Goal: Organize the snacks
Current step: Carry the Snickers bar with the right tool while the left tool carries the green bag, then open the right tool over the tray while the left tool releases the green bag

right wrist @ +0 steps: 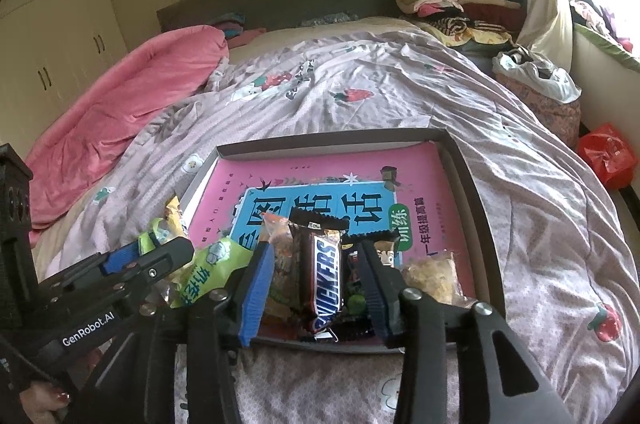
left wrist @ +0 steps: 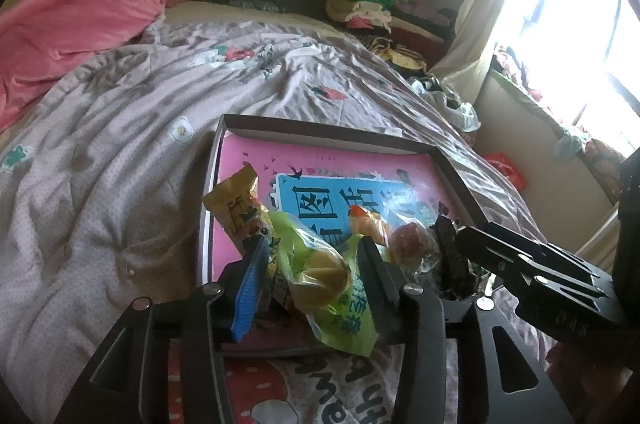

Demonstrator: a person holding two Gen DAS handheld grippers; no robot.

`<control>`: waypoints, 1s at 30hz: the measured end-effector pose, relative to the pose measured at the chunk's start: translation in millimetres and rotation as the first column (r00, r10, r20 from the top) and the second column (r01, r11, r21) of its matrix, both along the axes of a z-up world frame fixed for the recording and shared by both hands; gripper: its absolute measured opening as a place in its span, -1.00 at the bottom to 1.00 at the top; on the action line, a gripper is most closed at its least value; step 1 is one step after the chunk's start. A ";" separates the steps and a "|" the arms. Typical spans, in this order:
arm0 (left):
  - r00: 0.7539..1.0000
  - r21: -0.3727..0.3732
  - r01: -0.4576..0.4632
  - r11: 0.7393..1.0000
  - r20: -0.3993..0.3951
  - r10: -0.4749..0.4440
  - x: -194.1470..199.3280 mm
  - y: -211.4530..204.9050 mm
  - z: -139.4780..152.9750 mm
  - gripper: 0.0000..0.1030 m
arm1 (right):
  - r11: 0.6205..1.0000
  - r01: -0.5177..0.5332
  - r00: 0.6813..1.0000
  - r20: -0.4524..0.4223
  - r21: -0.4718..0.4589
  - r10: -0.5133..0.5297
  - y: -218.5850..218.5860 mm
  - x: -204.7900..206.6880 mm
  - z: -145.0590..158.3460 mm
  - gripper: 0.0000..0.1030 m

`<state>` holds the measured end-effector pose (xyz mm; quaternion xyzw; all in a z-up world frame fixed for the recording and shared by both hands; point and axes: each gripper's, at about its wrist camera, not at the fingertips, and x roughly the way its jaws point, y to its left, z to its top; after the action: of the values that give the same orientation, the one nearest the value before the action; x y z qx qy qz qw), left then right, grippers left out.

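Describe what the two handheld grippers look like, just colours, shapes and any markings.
Both are matte black, angular metal frames with cut-out slots and silver round bolts. The left gripper and right gripper each have one bright blue ribbed pad facing a darker finger. White "GenRobot.AI" lettering marks the left one's body. No cables show.

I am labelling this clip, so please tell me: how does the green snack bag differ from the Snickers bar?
The green snack bag is light green, puffy and partly see-through; the Snickers bar is dark brown, slim and opaque. The bag sits between the left gripper's jaws, the bar between the right gripper's. Both are over the tray's near edge.
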<state>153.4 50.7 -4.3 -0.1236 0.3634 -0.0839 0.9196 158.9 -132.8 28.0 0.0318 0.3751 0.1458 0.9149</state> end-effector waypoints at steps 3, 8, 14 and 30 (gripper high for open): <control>1.000 -0.002 0.002 1.000 0.003 -0.002 -1.3 -0.4 2.3 0.00 | 1.000 0.002 1.000 0.003 -0.001 -0.002 -0.7 -1.6 0.6 -0.07; 1.000 -0.004 0.005 1.000 0.002 -0.005 -2.1 -0.6 4.0 0.12 | 1.000 0.017 1.000 0.007 -0.001 -0.017 -3.9 -3.7 1.9 -0.04; 1.000 -0.006 -0.001 1.000 0.012 0.001 -5.9 -0.8 10.3 0.31 | 0.999 0.039 0.999 0.020 0.007 -0.039 -11.3 -5.9 6.4 0.03; 0.998 0.023 -0.005 1.000 0.059 0.003 -26.0 -6.9 33.4 0.54 | 0.998 0.068 0.992 0.109 0.015 -0.069 -24.7 -21.0 31.3 0.36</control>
<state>127.4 43.8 29.1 -0.1114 0.3368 -0.0815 0.9314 137.9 -157.5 59.3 0.0416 0.3223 0.1177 0.9384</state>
